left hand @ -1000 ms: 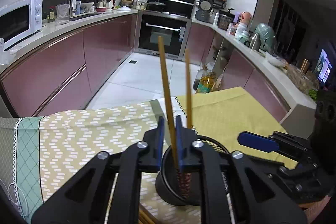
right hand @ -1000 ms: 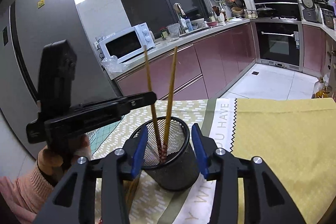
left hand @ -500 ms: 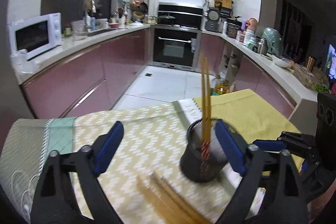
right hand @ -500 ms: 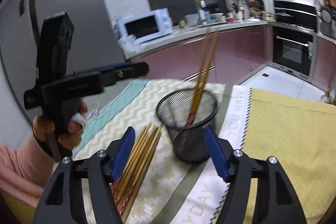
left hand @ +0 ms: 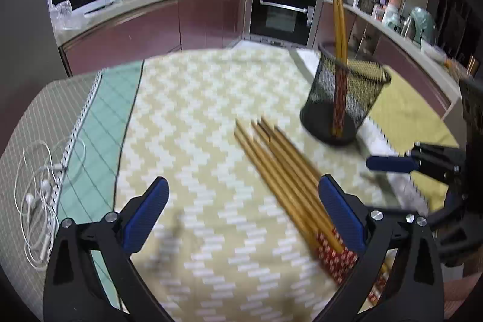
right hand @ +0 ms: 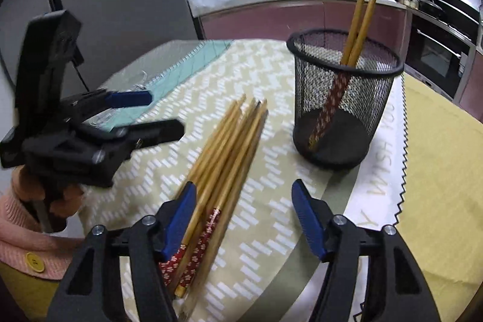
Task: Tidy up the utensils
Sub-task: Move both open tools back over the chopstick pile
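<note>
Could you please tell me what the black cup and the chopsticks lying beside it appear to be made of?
The cup looks like black-coated metal wire mesh: you can see through its wall. The loose chopsticks look like bamboo or wood, tan and matte, with red patterned ends, probably printed or lacquered.

Closing right gripper (right hand: 243, 216) over loose chopsticks (right hand: 223, 159), seemingly untouched, beside mesh holder (right hand: 341, 98)

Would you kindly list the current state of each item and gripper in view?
mesh holder: upright on the cloth, two chopsticks inside.
chopsticks in holder: leaning, patterned ends down.
loose chopsticks: bundle lying flat on the tablecloth.
left gripper: jaws opening, nothing between them.
right gripper: jaws closing, empty, over the bundle's patterned ends.
earphones: tangled, lying flat.
</note>
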Tool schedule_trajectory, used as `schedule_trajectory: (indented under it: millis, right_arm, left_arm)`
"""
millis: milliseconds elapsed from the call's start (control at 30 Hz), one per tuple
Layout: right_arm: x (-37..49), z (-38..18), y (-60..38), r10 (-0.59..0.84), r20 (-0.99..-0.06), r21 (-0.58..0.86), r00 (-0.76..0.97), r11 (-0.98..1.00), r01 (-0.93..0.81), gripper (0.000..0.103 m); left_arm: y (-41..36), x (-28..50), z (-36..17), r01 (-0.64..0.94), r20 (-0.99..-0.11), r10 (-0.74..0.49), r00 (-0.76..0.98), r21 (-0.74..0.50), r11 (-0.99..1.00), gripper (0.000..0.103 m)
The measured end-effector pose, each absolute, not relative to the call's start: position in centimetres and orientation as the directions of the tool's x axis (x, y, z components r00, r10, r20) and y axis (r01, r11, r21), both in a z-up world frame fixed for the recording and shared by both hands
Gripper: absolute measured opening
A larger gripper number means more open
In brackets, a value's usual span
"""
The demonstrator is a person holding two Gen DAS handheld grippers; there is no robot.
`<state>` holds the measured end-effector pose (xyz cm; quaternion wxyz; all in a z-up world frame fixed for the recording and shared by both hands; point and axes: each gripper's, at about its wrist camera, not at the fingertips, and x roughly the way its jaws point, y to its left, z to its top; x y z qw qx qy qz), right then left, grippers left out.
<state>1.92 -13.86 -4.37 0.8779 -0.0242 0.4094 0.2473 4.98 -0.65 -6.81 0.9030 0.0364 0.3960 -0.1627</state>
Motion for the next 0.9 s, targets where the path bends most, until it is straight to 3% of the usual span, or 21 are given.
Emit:
schedule_trajectory:
  millis: [133,367,900]
  right_arm:
    - [2.2,-5.0,-13.6,0.391,-0.749,0.160,0.535,0.890,-0.427,0.051]
    - [2.4,-5.4,-13.6,0.361,-0.764,0.146,0.534,0.904,-0.403,0.043]
    - [2.5,-5.6,-13.2,0.340,-0.775,0.115,0.533,0.905,-0.410,0.039]
  left_arm:
    - [-1.7,4.4,-8.2,0.335,-0.760,-0.236,0.605,-0.025,0.942,0.087]
    - [-2.9,4.2,-9.0,0.365,-0.783,-0.241,0.573,-0.019,0.931,0.080]
    - [-2.3,4.4,-9.3,0.386,-0.796,-0.284,0.534,-0.069,0.920,0.062]
